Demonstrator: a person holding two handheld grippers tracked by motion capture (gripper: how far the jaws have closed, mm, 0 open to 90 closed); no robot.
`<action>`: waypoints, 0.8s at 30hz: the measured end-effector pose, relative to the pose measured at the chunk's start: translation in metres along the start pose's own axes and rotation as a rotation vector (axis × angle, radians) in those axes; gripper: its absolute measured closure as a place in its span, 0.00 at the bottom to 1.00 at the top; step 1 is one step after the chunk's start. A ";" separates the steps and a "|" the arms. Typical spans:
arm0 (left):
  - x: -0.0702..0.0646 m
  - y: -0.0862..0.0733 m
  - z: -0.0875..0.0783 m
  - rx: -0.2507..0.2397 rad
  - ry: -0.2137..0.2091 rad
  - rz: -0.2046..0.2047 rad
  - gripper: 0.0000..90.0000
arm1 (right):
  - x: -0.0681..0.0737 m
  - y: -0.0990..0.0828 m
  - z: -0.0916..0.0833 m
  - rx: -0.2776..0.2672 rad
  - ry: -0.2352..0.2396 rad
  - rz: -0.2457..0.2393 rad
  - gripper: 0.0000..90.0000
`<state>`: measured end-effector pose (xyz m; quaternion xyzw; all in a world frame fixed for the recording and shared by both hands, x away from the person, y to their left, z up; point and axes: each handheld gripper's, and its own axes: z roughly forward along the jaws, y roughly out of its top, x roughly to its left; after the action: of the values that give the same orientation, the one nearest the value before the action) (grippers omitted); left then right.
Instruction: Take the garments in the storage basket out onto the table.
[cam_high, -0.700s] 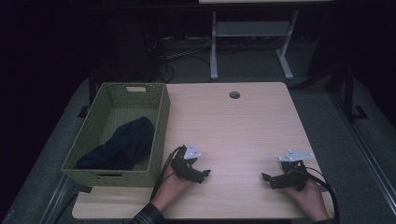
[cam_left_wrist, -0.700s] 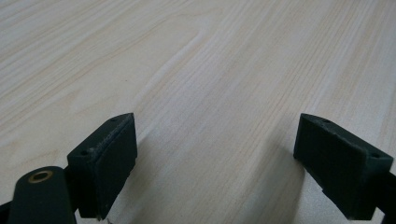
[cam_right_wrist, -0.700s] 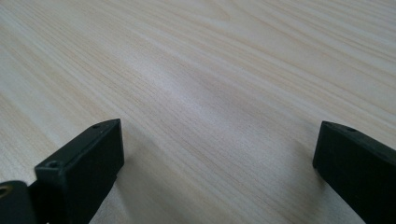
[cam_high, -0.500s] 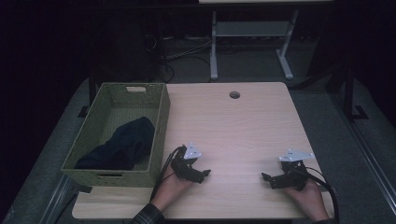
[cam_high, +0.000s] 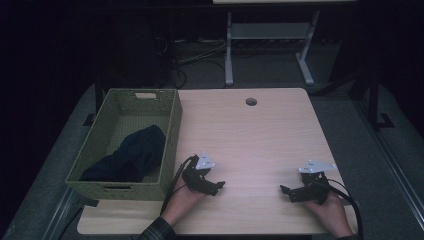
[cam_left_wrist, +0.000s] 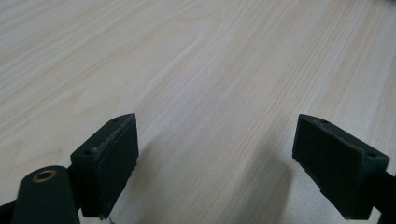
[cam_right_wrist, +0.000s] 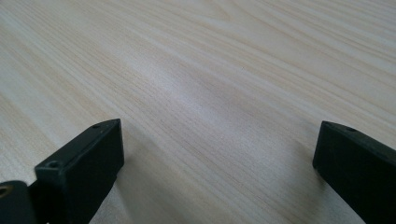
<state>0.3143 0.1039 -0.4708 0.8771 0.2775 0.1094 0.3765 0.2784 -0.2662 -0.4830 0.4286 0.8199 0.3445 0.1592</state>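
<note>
- the left gripper (cam_high: 216, 187) lies low on the wooden table (cam_high: 260, 135), in the lower middle of the high view, just right of the basket's near corner, with a hand (cam_high: 182, 202) around its rear and a grey three-cornered plate on top.
- in the left gripper view its two black jaws stand wide apart, one at the lower left of the frame and one at the lower right, with bare pale wood grain between them; nothing is gripped.
- the right gripper (cam_high: 286, 191) rests at the lower right of the high view, near the table's front edge, held by the other hand (cam_high: 330, 215); its tips point toward the left of the frame.
- in the right gripper view its jaws are likewise spread wide, at the two lower corners of the frame, with bare tabletop between them; nothing is held.
- the two grippers sit well apart from each other, with bare wood between them.
- a green woven basket (cam_high: 170, 145) stands at the left edge of the table, in the left middle of the high view; its long side runs away from the person.
- a dark cloth (cam_high: 131, 156) lies crumpled inside the basket, toward its near half, touching neither gripper.
- a round cable hole (cam_high: 251, 101) sits near the table's far edge, upper middle of the high view.
</note>
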 end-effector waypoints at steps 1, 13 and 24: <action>0.000 0.001 -0.001 0.002 0.000 -0.003 0.16 | 0.000 0.000 0.000 0.000 -0.001 0.001 0.02; 0.007 0.006 -0.011 -0.015 0.009 -0.034 0.16 | 0.000 0.000 0.000 0.001 0.000 -0.001 0.02; 0.007 0.010 -0.013 -0.002 -0.001 -0.037 0.16 | 0.000 0.000 0.000 0.000 0.000 0.001 0.02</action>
<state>0.3191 0.1105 -0.4549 0.8715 0.2936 0.1023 0.3792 0.2784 -0.2662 -0.4830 0.4292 0.8196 0.3445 0.1591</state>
